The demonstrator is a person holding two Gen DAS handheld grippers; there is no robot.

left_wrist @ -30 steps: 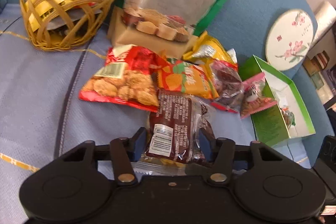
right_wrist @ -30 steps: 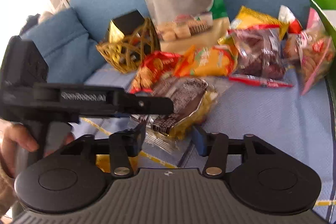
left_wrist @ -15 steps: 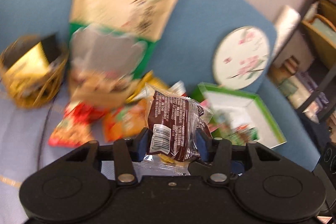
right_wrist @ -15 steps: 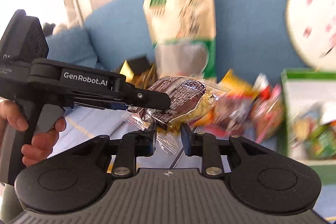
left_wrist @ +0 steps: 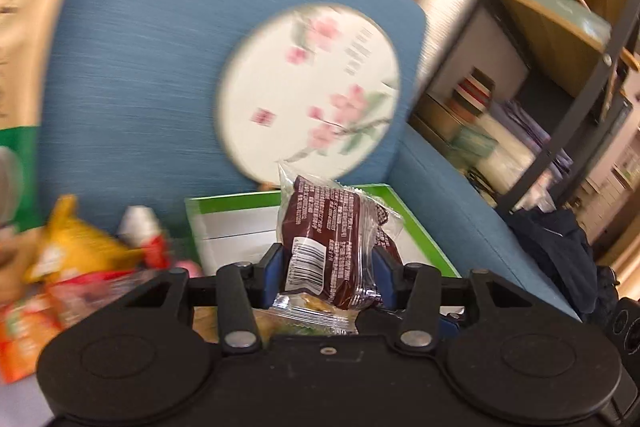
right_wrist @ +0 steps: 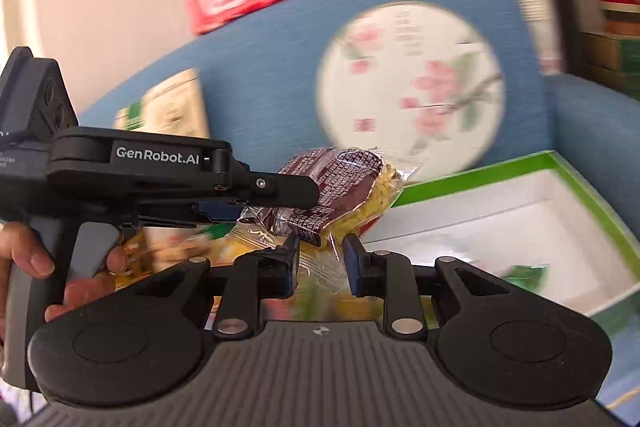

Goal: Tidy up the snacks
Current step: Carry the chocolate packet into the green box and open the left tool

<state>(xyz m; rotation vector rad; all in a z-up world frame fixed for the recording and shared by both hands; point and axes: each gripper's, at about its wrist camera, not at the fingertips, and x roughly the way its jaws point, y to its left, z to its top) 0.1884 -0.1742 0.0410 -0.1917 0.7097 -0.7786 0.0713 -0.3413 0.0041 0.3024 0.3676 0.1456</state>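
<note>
My left gripper [left_wrist: 328,271] is shut on a brown snack packet [left_wrist: 326,247] with a barcode and holds it in the air. The same packet [right_wrist: 336,187] and the left gripper [right_wrist: 280,191] show in the right wrist view. My right gripper [right_wrist: 318,261] sits just under the packet with its fingers partly closed around the clear wrapper end; whether it grips is unclear. A green box with a white inside [right_wrist: 500,223] lies open to the right, also seen in the left wrist view [left_wrist: 232,223] behind the packet.
A round floral fan [left_wrist: 308,91] leans on the blue sofa back [left_wrist: 132,59]. Loose snack bags [left_wrist: 76,259] lie at left. A large beige and green bag [right_wrist: 172,107] stands behind. A shelf unit [left_wrist: 560,75] is at right.
My left gripper has lifted the brown packet off the snack pile and swung it right toward the green box. My right gripper has followed and narrowed under the packet.
</note>
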